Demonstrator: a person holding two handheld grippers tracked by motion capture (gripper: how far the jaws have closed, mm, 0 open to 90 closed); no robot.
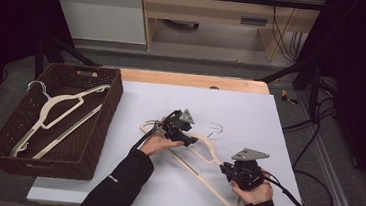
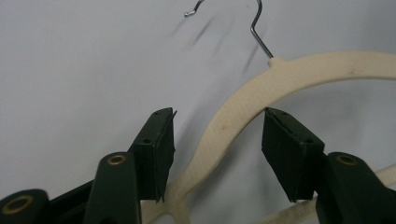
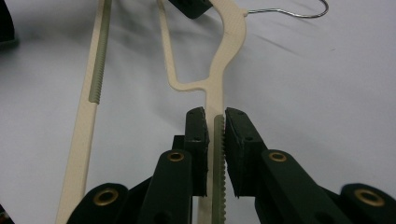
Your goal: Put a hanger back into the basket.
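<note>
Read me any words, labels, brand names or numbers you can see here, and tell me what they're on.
No text can be read anywhere.
A small pale mark on the person's left sleeve is too small and blurred to read.
The hanger, the basket and both hand-held grippers carry no visible lettering.

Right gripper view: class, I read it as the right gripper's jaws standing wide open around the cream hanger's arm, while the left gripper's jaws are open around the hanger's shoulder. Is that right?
Not quite. In the right gripper view, the right gripper has its jaws shut on the hanger, clamping its ribbed arm. The left gripper is indeed open around the hanger's shoulder.
</note>
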